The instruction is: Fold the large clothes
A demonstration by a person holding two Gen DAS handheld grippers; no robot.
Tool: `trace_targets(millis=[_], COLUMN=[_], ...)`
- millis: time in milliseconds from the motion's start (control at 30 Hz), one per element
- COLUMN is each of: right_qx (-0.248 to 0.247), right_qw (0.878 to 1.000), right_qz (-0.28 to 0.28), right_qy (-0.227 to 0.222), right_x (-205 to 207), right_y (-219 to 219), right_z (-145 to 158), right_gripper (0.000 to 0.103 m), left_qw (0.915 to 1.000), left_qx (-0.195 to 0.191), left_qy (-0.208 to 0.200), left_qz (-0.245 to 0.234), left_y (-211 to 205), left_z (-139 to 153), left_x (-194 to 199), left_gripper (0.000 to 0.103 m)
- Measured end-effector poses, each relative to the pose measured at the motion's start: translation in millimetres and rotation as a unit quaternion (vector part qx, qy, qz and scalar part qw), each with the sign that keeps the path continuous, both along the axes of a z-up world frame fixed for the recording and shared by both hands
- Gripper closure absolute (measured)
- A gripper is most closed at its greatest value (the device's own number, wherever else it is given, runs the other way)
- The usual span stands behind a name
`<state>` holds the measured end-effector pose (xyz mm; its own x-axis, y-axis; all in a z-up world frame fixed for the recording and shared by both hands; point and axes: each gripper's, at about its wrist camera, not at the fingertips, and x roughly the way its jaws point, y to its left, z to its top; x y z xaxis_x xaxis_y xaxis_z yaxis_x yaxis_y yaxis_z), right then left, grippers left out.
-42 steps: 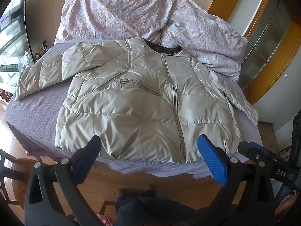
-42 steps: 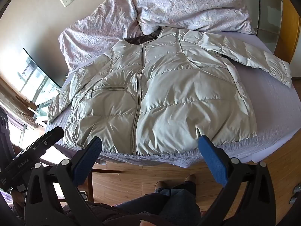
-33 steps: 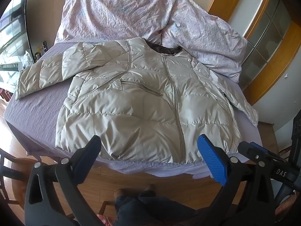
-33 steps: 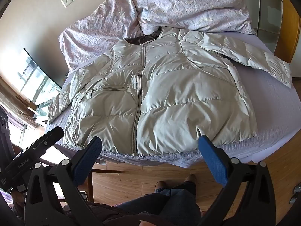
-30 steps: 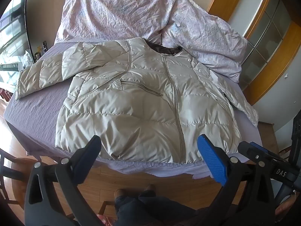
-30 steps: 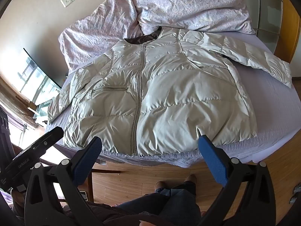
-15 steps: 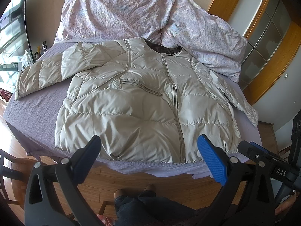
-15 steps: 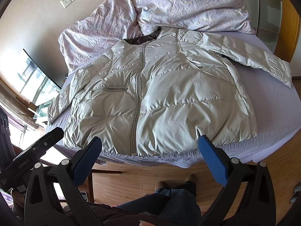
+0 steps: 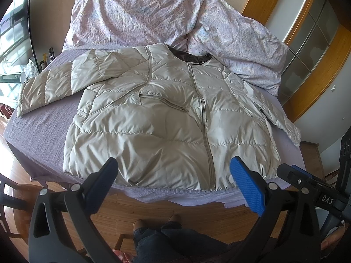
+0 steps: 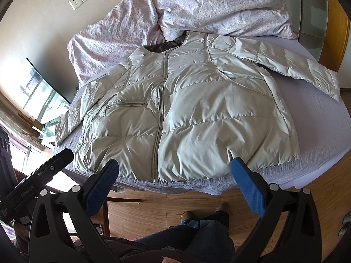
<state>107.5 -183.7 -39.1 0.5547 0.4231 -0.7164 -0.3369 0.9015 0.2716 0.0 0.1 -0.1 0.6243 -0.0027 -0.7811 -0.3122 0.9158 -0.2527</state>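
Note:
A shiny beige puffer jacket point(image 9: 166, 122) lies flat and zipped on a bed with a purple sheet point(image 9: 43, 127), collar toward the pillows, both sleeves spread out. It also shows in the right wrist view point(image 10: 197, 114). My left gripper point(image 9: 173, 179) is open and empty, held above the floor just short of the jacket's hem. My right gripper point(image 10: 175, 179) is open and empty, also just short of the hem. Each gripper's body shows at the edge of the other's view.
A crumpled pink floral duvet point(image 9: 153, 19) lies piled at the head of the bed. A wooden-framed glass door point(image 9: 311, 39) stands to the right. The person's legs and shoes point(image 9: 158, 225) stand on the wooden floor point(image 10: 166, 206) by the bed's foot.

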Motion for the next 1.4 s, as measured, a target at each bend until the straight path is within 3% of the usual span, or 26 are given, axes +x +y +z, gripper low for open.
trace_targets(millis=[1400], right_qx=[0.0], right_qw=[1.0], right_qz=[-0.003], right_qy=[0.002], right_x=[9.7], right_y=[1.7], right_z=[-1.1], right_gripper=[0.001], left_qw=[1.0], left_qx=[0.0], left_qy=[0.001], left_qz=[0.0], left_y=[0.0], left_z=[0.0], left_x=[0.1], left_gripper=[0.002])
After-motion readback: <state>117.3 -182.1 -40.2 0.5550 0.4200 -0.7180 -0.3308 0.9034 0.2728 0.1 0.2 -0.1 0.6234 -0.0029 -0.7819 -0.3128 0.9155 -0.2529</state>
